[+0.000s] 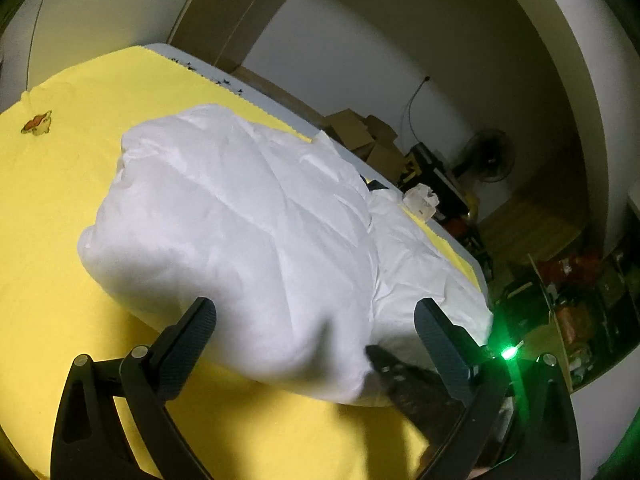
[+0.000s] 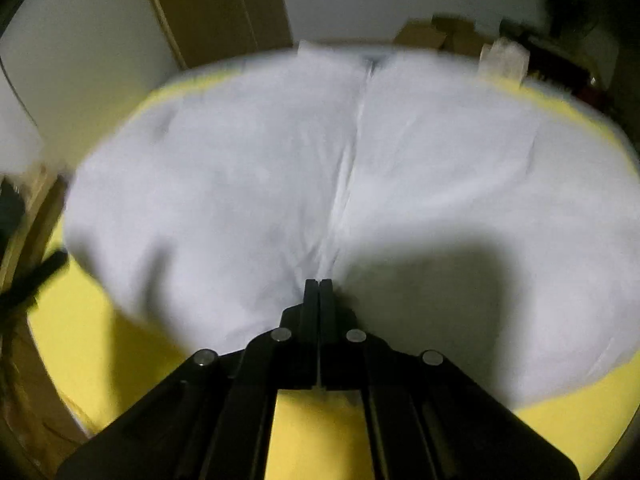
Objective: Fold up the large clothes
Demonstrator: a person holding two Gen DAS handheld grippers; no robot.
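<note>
Right wrist view shows the right gripper (image 2: 319,282) pinching the white garment (image 2: 280,168) over the yellow sheet (image 2: 320,432), while the left gripper (image 1: 316,310) stands wide.

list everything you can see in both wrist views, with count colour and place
white garment: one, white, bulky and crumpled, lying on the yellow cover
yellow cover: one, yellow, spread over the surface under the garment
small print: one, orange-brown, on the cover near its far left part
cardboard boxes: several, brown, on the floor past the far edge
standing fan: one, dark, by the wall on the right
clear plastic bag: one, see-through, at the cover's far right edge
floor clutter: many items, mixed colours, lower right; too dim to name
left gripper: one, black, jaws wide apart on either side of the garment's near end
right gripper: one, black, jaws shut on a pinch of the garment's near edge
</note>
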